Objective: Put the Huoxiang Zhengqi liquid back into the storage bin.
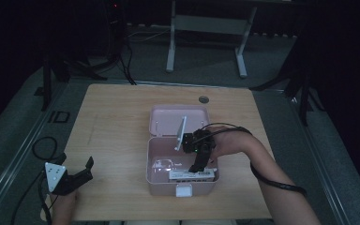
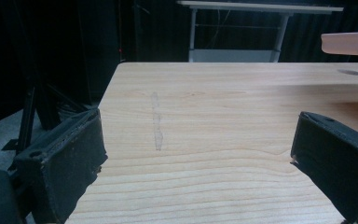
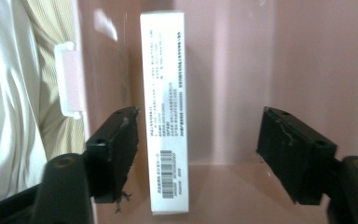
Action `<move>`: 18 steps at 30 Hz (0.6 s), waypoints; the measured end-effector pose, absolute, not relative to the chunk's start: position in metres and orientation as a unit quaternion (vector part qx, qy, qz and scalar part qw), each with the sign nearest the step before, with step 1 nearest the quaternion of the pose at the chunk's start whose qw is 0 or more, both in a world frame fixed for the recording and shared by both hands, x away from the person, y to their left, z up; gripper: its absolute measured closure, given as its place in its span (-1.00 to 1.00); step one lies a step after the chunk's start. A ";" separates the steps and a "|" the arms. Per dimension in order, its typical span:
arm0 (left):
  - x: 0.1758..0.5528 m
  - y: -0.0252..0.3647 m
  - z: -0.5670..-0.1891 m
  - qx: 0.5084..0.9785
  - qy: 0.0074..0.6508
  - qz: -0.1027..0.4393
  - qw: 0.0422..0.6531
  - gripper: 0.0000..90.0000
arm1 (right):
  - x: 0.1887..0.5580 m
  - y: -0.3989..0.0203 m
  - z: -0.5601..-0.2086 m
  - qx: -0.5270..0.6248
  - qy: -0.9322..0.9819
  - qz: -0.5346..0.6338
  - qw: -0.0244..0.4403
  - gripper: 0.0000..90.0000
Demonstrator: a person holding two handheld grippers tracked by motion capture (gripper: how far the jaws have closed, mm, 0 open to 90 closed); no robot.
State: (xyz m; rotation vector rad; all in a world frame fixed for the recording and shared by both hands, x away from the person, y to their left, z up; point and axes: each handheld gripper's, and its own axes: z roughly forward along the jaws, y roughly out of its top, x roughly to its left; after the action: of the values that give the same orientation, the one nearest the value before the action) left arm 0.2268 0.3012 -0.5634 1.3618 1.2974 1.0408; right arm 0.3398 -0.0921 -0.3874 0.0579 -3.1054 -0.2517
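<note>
A pink box (image 1: 182,180) sits open at the middle of the wooden table (image 1: 112,122) in the high view, its lid (image 1: 178,119) lying back toward the top of the frame. Inside, along the near wall at the lower part of the box, lies a white carton (image 1: 192,175) with its long axis running left to right across the frame. In the right gripper view the same carton (image 3: 165,112) stands as a tall narrow strip left of centre, long axis running top to bottom, a barcode near its lower end; the small print is too fine to read. The right gripper (image 1: 198,164) reaches down into the box, jaws spread wide, one just beside the carton and the other well apart from it, holding nothing. A thin pale panel (image 1: 181,133) stands tilted at the lid's edge; what it is I cannot tell. The left gripper (image 1: 82,172) rests at the lower left, jaws spread over bare wood. The room beyond the table is dark.
</note>
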 end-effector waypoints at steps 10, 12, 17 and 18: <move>0.227 0.301 -0.563 0.557 0.531 0.426 0.476 -0.94 | 0.352 -0.136 -0.362 -0.017 -0.985 -0.170 -0.024 -0.73; 0.227 0.301 -0.563 0.557 0.531 0.426 0.476 -0.94 | 0.355 -0.148 -0.359 -0.032 -0.981 -0.188 -0.040 -0.73; 0.227 0.301 -0.563 0.557 0.531 0.426 0.477 -0.94 | 0.362 -0.183 -0.359 -0.059 -0.970 -0.222 -0.081 -0.73; 0.227 0.301 -0.563 0.557 0.531 0.425 0.476 -0.94 | 0.362 -0.189 -0.360 -0.065 -0.968 -0.225 -0.085 -0.72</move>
State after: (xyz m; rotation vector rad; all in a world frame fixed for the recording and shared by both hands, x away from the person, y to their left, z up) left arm 0.2267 0.3011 -0.5634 1.3620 1.2963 1.0394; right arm 0.3625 -0.1885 -0.3604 -0.2160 -3.2200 -0.7472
